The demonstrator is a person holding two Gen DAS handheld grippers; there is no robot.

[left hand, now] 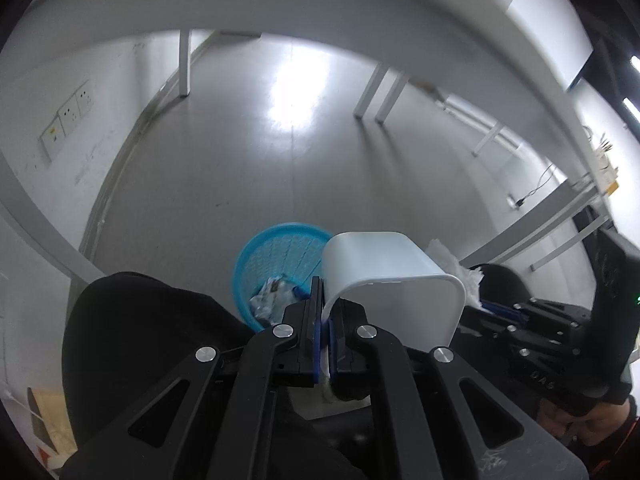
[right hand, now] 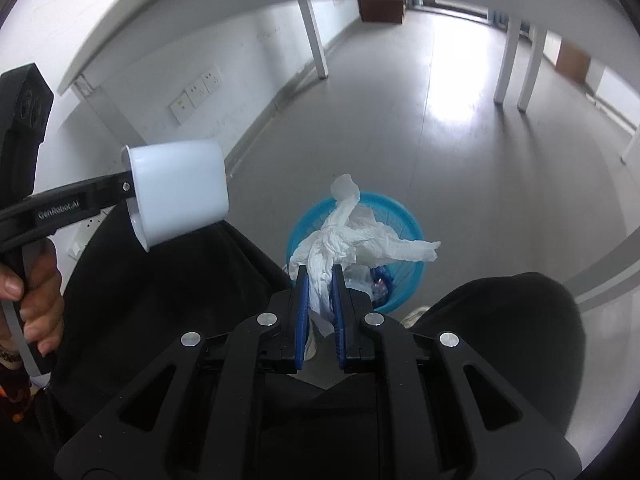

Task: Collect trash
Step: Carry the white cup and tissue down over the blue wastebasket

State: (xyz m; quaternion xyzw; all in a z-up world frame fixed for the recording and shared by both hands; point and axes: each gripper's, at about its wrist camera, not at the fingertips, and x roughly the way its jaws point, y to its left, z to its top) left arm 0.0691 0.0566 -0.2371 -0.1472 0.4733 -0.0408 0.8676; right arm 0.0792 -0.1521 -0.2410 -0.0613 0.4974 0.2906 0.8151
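My left gripper [left hand: 325, 312] is shut on the rim of a white plastic cup [left hand: 392, 276], which lies on its side in the air; the same cup [right hand: 180, 196] shows at the left of the right wrist view. My right gripper [right hand: 320, 280] is shut on a crumpled white tissue [right hand: 352, 236] that hangs out past the blue pads. Below both stands a blue mesh wastebasket [left hand: 280, 256] on the floor, seen again as the wastebasket [right hand: 404, 272] under the tissue, with wrappers inside it.
A person's dark-trousered knees [right hand: 520, 328] flank the basket. A white table edge [left hand: 280, 8] arches above, its white legs [left hand: 184, 64] standing on the grey floor. Wall sockets [right hand: 196, 92] sit on the left wall. A hand [right hand: 36, 296] holds the left gripper's handle.
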